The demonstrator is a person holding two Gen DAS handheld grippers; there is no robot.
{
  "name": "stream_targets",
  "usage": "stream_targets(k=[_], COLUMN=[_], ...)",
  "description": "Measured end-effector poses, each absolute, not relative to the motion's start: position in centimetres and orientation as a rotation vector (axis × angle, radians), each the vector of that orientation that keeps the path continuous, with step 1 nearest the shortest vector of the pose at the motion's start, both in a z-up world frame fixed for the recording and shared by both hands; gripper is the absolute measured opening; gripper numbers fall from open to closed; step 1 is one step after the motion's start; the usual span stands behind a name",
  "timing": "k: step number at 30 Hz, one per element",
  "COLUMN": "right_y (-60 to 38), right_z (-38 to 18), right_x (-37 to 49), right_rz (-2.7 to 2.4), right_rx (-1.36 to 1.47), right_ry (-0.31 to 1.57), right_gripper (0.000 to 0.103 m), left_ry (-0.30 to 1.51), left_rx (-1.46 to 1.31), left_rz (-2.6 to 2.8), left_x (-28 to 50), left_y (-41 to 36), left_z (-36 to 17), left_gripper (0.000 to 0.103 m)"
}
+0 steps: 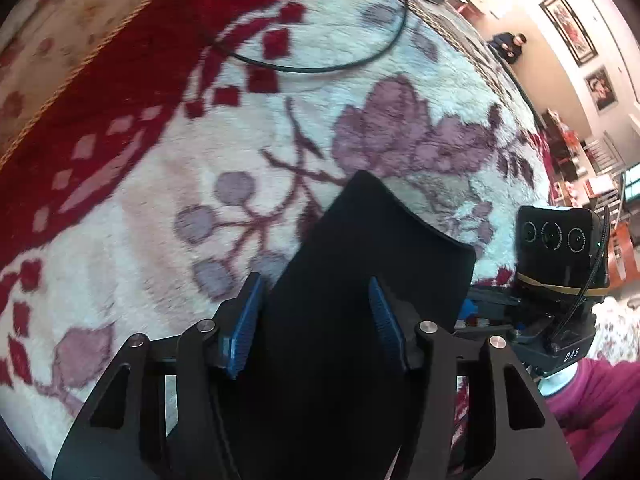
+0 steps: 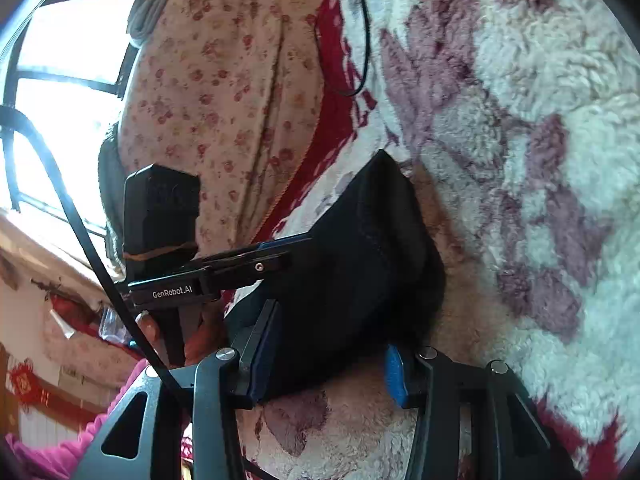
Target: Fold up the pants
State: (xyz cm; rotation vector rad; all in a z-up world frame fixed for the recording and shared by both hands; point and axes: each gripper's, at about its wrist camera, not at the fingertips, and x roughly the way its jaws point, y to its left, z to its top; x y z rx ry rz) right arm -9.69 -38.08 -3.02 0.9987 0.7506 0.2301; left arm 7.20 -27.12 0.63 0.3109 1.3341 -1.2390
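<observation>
My left tongs stand wide, and the black pants run up between the blue pads. The cloth fills most of the gap, but I cannot tell whether the pads truly pinch it or merely flank it. My right tongs also stand wide: the folded bundle touches one pad, while the other looks just clear of it, so I judge nothing is gripped there. The pants lie on the fleece blanket, on my side of the black cable loop and well apart from it. The main risk, as I see it, is closing on only the top layer. The bundle looks thick and soft, and a shallow bite would peel one layer away and undo the fold. The fleece is deep too, so a low pad could catch the pile and drag the blanket along with the pants. If I carry the cloth away from me toward the cable loop, I might snag the cable or sweep it into the fold. The two tongs sit close together, so they could knock each other. I see no container on either side of the cable loop, neither basket, box nor drawer.
</observation>
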Motion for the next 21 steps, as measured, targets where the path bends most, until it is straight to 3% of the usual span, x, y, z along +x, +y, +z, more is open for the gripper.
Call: stream_targets(k=[2,5,7,14,21], right_y=[-37.9,-37.5,-37.3,-37.2,-34.9], right_z=[-3.1,-3.3,-3.6,-2.5,2.8], right_x=[-9.6,-9.2,-8.9,-9.1,-8.7], right_rz=[0.254,0.273,0.279,0.337,0.429], right_rx=[0.985,0.961,0.955,0.979,0.899], right_ry=[0.746,0.747,0.750,0.679,0.598], right_gripper=[0.044,0.028,0.018,0.011,0.011], left_ry=[1.311,1.269,1.275,1.218,1.076], left_rx=[0.355,0.391,0.361,0.269,0.195], left_rz=[-1.239,-1.236,-1.263,-1.270,-1.275], left_x=[6.8,6.2,6.3,6.1,6.5], left_y=[-27.6,-27.7,-27.5,-26.1,-21.8], left_z=[0.5,0.6,0.7,2.0,8.2], left_gripper=[0.051,0.035,0.017,0.016,0.015])
